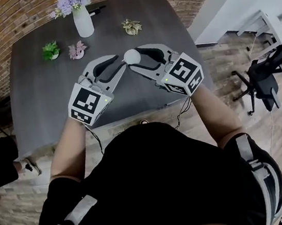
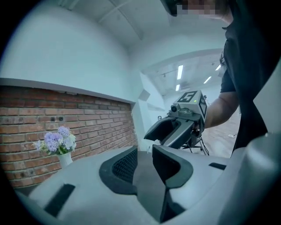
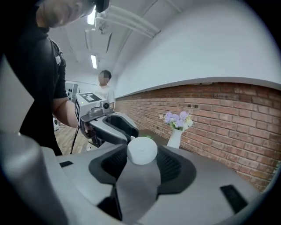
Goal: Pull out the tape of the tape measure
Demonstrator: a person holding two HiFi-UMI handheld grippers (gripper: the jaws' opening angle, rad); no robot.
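Above table (image 1: 38, 87) | right claw (image 3: 141, 154) grasps tape measure (image 3: 142, 150) | left gripper view: left claw (image 2: 144, 154) released, facing right claw

Left gripper (image 1: 118, 64) spread, right gripper (image 1: 134, 58) clamped

Dark grey table (image 1: 40, 97) against a brick wall. The right gripper (image 1: 137, 59) has its jaws either side of a round white tape measure (image 1: 132, 56), held above the tabletop. The left gripper (image 1: 119, 65) points in from the other side with jaws a little apart, tips just beside the tape measure. Far end of the table: a white vase of purple flowers (image 1: 81, 16), a black pen (image 1: 97, 9), three small potted plants – green (image 1: 50, 50), pink (image 1: 76, 50), yellowish (image 1: 131, 26). Black office chair (image 1: 262, 77) stands off right.
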